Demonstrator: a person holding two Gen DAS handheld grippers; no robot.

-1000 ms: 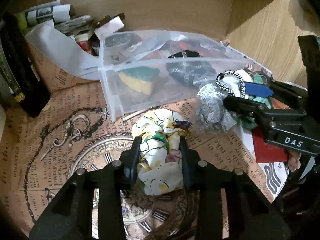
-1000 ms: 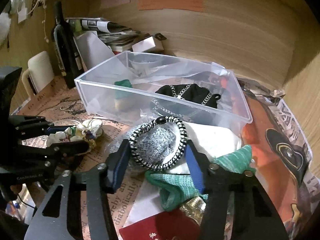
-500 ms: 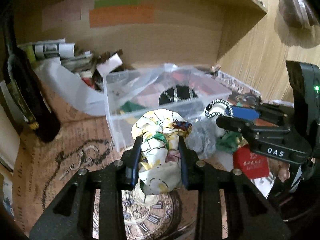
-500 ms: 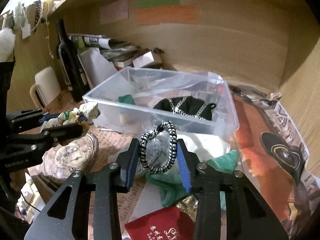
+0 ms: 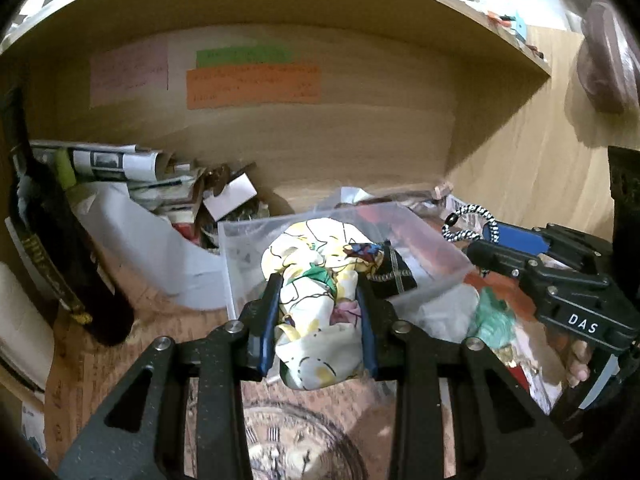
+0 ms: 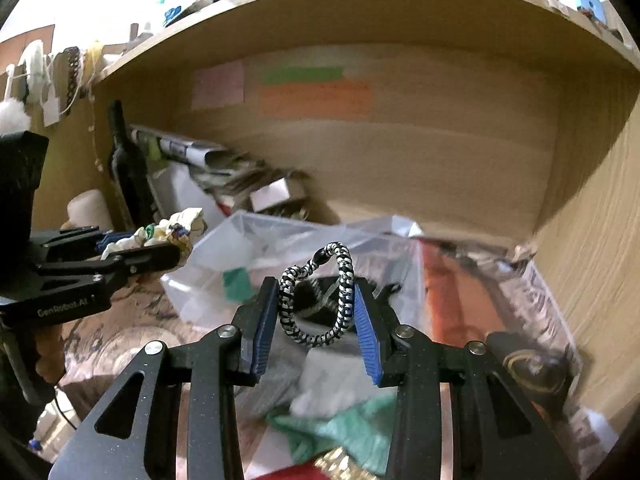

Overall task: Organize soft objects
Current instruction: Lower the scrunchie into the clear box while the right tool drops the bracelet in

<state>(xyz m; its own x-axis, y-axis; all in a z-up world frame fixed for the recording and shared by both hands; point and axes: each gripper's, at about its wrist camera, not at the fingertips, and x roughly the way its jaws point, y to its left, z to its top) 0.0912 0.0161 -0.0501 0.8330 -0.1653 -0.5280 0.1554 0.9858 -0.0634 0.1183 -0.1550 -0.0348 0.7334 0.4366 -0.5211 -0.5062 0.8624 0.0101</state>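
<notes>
My left gripper [image 5: 318, 308] is shut on a white floral scrunchie [image 5: 316, 300] and holds it up in front of the clear plastic box [image 5: 436, 258]. It also shows in the right wrist view [image 6: 160, 236], left of the box [image 6: 200, 276]. My right gripper [image 6: 316, 312] is shut on a black-and-white braided hair tie [image 6: 318, 300], raised over the box's near side. The tie also shows in the left wrist view [image 5: 472, 222]. A black fabric piece with a chain [image 5: 392, 272] lies in the box.
A dark wine bottle [image 5: 60, 264] stands at the left, with rolled papers [image 5: 112, 164] behind it. A green cloth [image 6: 344, 432] and a white cloth [image 6: 320, 392] lie in front of the box. Wooden shelf walls close the back and right.
Both grippers have lifted their items off the table and moved up toward the box. The views now tilt up to the shelf's back wall.
</notes>
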